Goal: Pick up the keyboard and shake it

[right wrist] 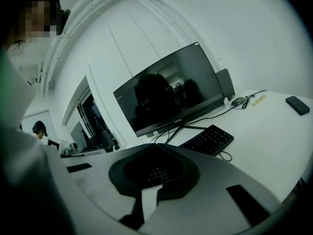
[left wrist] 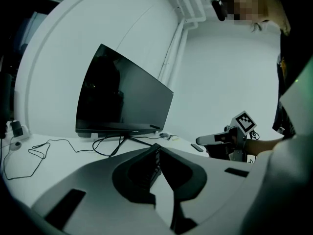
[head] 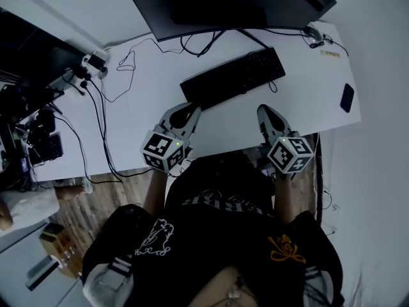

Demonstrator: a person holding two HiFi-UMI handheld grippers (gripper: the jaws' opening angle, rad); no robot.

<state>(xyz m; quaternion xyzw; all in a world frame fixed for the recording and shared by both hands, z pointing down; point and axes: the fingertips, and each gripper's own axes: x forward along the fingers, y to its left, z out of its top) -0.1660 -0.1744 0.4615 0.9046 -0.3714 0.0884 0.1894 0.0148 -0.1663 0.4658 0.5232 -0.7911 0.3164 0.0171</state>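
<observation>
Black keyboard (head: pixel 233 77) lies crosswise just ahead of my tongs; left gripper (head: pixel 191 111) nearer, by its left end; right gripper (head: pixel 264 112) short; both closed, empty.

One keyboard (head: pixel 233 77); one monitor (head: pixel 236 2); one mouse (head: pixel 312 34); one desk (head: pixel 147 107); two grippers: left gripper (head: pixel 192 110), right gripper (head: pixel 263 111).

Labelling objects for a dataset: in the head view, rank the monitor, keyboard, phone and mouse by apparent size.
1. monitor, cut off at the top edge
2. keyboard
3. phone and mouse: both small, about alike, left unranked
</observation>
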